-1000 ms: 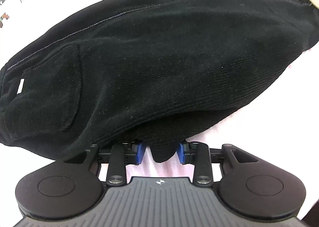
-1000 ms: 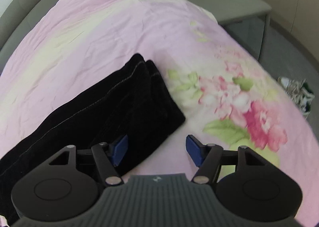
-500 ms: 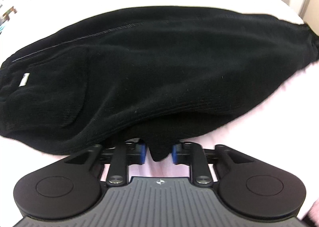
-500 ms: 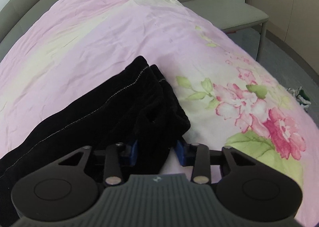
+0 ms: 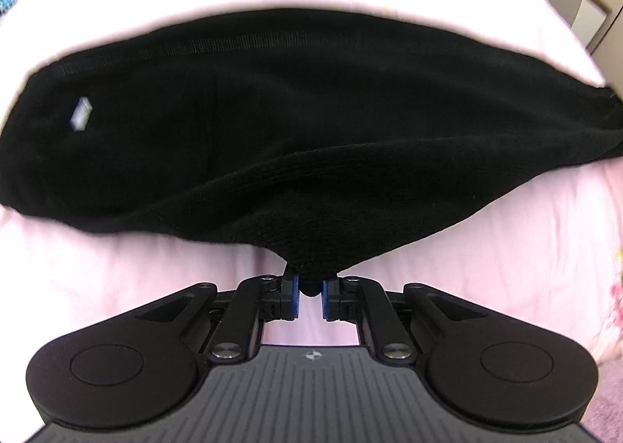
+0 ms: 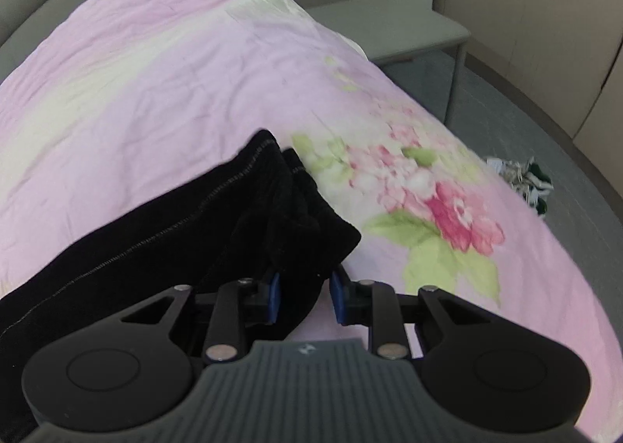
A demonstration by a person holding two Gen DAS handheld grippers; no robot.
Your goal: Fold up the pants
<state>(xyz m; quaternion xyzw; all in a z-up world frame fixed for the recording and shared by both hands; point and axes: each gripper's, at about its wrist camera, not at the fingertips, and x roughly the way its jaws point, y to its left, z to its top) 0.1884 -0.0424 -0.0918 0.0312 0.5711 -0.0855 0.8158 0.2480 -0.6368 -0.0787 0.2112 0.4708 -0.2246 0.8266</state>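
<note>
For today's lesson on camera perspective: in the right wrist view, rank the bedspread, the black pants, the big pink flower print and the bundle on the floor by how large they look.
1. bedspread
2. black pants
3. big pink flower print
4. bundle on the floor

The last two look close in size; the bundle lies farther away and is blurred, so their order is unsure.

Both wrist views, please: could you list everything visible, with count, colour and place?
pants: one, black, lying on the bedspread, small pale label near their left end
bedspread: one, pink with flower print, under the pants
chair: one, grey, beyond the bed
bundle: one, green and white, on the floor to the right, blurred
left gripper: one, black with blue pads, shut on a pants edge
right gripper: one, black with blue pads, closed around the leg end
</note>
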